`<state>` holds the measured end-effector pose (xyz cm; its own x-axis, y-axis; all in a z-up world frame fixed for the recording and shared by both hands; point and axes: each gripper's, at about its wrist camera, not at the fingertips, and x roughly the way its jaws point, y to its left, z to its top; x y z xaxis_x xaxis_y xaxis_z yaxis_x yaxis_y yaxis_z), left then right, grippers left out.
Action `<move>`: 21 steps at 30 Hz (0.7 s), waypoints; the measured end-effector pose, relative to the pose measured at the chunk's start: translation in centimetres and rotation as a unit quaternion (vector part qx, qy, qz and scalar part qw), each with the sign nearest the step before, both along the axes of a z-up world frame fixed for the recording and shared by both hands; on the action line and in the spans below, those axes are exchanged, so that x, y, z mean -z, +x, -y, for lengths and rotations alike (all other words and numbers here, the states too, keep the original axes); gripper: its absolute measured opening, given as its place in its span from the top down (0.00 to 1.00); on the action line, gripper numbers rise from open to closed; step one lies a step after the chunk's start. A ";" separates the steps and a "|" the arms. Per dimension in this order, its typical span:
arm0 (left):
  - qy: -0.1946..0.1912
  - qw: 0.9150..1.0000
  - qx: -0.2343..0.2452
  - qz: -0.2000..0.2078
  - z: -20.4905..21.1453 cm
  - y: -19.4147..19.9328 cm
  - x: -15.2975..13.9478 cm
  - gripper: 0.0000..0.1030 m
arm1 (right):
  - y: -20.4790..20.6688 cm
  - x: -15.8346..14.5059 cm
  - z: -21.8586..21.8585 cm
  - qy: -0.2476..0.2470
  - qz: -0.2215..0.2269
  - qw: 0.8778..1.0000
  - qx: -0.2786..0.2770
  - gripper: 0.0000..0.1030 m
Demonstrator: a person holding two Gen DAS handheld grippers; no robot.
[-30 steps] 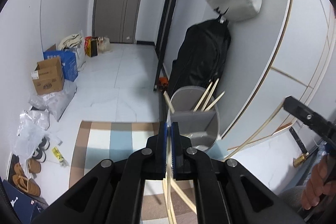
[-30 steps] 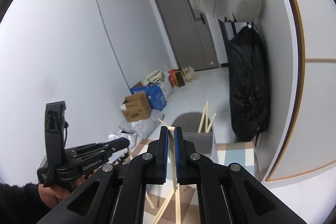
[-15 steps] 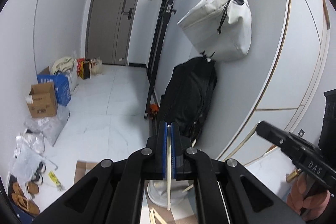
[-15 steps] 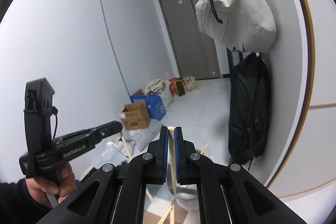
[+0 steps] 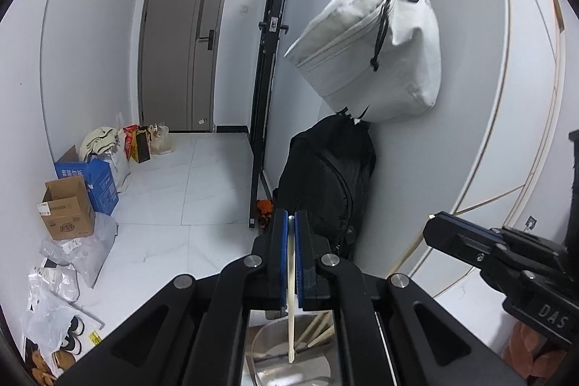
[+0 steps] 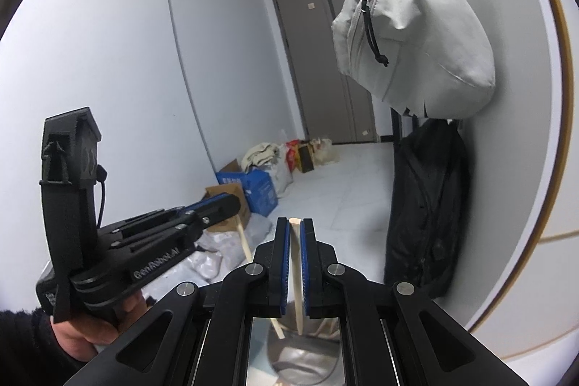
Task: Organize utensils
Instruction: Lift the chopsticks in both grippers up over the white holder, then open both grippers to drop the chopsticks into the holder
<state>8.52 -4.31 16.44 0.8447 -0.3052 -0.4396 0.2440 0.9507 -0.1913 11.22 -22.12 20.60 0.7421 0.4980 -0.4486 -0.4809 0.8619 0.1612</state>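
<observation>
My left gripper (image 5: 291,220) is shut on a pale wooden chopstick (image 5: 291,313) that hangs down over a grey utensil holder (image 5: 275,346) at the bottom edge. More chopsticks (image 5: 315,331) lean inside the holder. My right gripper (image 6: 295,223) is shut on a second chopstick (image 6: 297,281) above the same grey holder (image 6: 300,353). In the right wrist view the left gripper (image 6: 220,207) is at the left, its chopstick (image 6: 245,243) dangling below it. In the left wrist view the right gripper (image 5: 448,234) is at the right with its chopstick (image 5: 409,252).
A white bag (image 5: 372,60) hangs on the grey wall above a black backpack (image 5: 325,179). Cardboard and blue boxes (image 5: 67,208), plastic bags and shoes line the left wall. A black metal frame (image 5: 262,118) stands by the wall. A grey door (image 5: 181,42) closes the hallway.
Both grippers have risen with their chopsticks. The grey holder has slid from mid-view to the bottom edge, and the striped rug has dropped out of sight.
</observation>
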 end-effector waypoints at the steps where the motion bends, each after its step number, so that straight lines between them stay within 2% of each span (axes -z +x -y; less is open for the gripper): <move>1: 0.000 1.000 0.000 -0.002 0.0 0.4 0.3 1.00 | 0.4 0.1 -0.1 -0.003 0.000 1.000 0.000 0.95; 11: -0.004 1.000 -0.004 -0.011 -0.4 2.6 2.2 1.00 | 3.5 2.8 -0.3 -0.009 -0.023 1.000 -0.003 0.95; 21: -0.007 1.000 0.009 -0.027 0.2 3.4 3.2 1.00 | 4.8 5.0 -0.6 -0.018 -0.041 0.999 -0.013 0.95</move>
